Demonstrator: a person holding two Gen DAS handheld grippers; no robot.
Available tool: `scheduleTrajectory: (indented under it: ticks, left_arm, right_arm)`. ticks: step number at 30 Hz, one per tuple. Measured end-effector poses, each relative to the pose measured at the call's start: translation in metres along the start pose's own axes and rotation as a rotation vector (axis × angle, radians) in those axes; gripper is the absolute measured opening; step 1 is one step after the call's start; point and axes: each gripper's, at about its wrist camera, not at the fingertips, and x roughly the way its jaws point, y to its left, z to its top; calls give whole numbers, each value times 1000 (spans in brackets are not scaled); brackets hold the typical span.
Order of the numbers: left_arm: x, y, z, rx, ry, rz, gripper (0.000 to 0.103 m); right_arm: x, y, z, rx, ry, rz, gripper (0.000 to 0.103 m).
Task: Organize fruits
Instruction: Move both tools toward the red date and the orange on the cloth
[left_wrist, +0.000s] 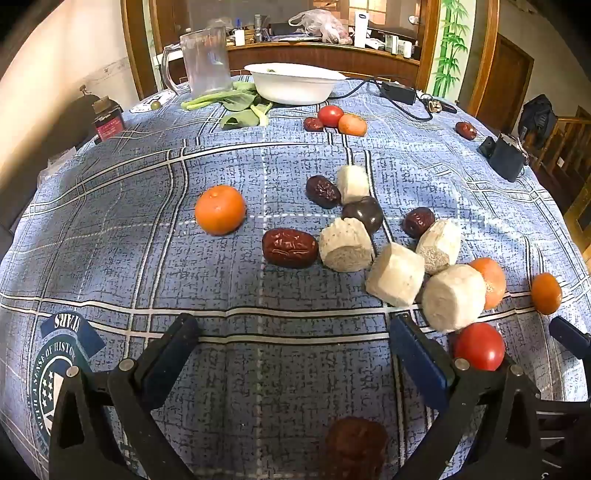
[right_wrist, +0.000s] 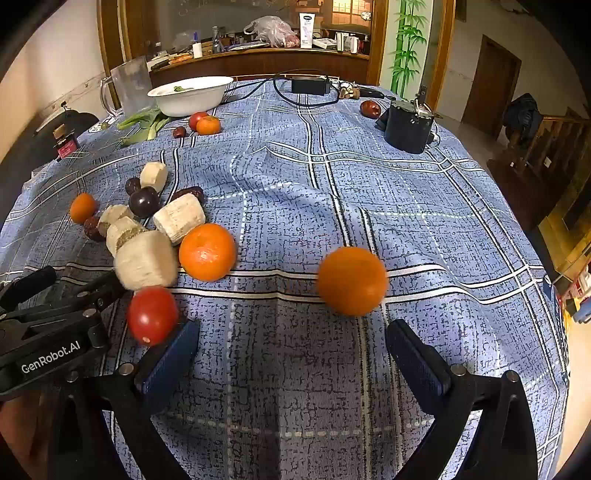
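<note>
Right wrist view shows us our right gripper (right_wrist: 291, 350) with jaws spread wide and holding nothing, low over the blue cloth on the counter (right_wrist: 424, 192). A tangerine (right_wrist: 352, 281) lies just ahead of them, blurred at its edge, so we judge it may be rolling. If we close now it could slip past the pads and run toward the counter's near edge.

The left gripper (left_wrist: 295, 350) is likewise wide open and empty. A red tomato (left_wrist: 479, 346) sits just beside its right finger, and the pale peeled chunks (left_wrist: 453, 297) and dark dates (left_wrist: 290, 247) crowd close behind. Any sideways sweep would knock the tomato or scatter that pile. The white bowl (left_wrist: 295, 86) stands far back; long carries risk drops.
</note>
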Motion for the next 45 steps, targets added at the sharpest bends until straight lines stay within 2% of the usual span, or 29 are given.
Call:
scheduleTrajectory:
  ticks: [28,33,36,37,38,40,43,45]
  left_arm:
    - [0,0,0,-6,2,0,103]
    - [4,1,3,-16,88,7,103]
    - [1,5,10,-35,155,-28,102]
    - [-2,8,11,-46,170,-48,98]
    - [-7,12,8,-60,177,-64,88]
    - [-16,19,7,-80,204,-86,76]
    - [-35,33,7,-135,197,-97,74]
    - [-55,41,9,-153,162,-101,75]
  right_arm:
    - [-11,-2,8,0,5,-1,102]
    - [-5,-4,17,15,90,-7,102]
    - [-3,-2,22,14,139,-11,102]
    - [-2,-3,24,14,157,-9,102]
    - [0,-4,27,12,169,-8,102]
    - [0,-4,28,3,175,-1,102]
    - [0,-6,30,9,189,-6,102]
    - [-12,-10,32,47,157,-13,102]
